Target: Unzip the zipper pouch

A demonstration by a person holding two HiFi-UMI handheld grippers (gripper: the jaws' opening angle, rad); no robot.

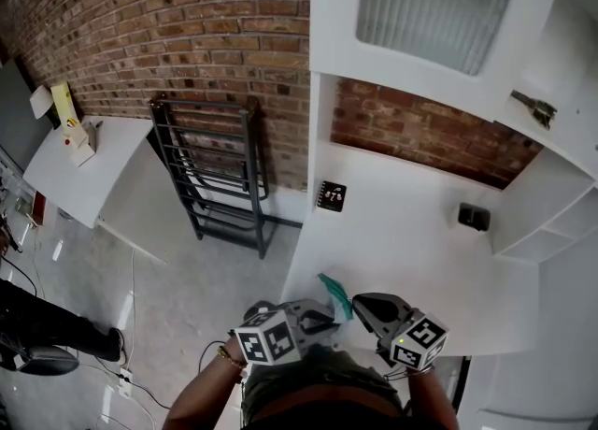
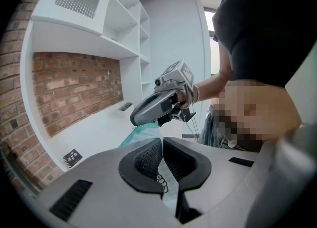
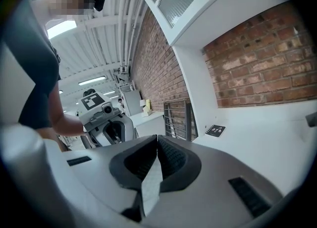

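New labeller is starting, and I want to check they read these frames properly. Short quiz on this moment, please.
1. True or false: the left gripper and the right gripper both have their jaws shut on the pouch.
2. Where does the black marker card lie? A) on the white counter B) between the left gripper's jaws C) on top of the pouch
3. What colour is the pouch edge that shows between the two grippers in the head view?
Key: 1 true; 2 A; 3 teal.
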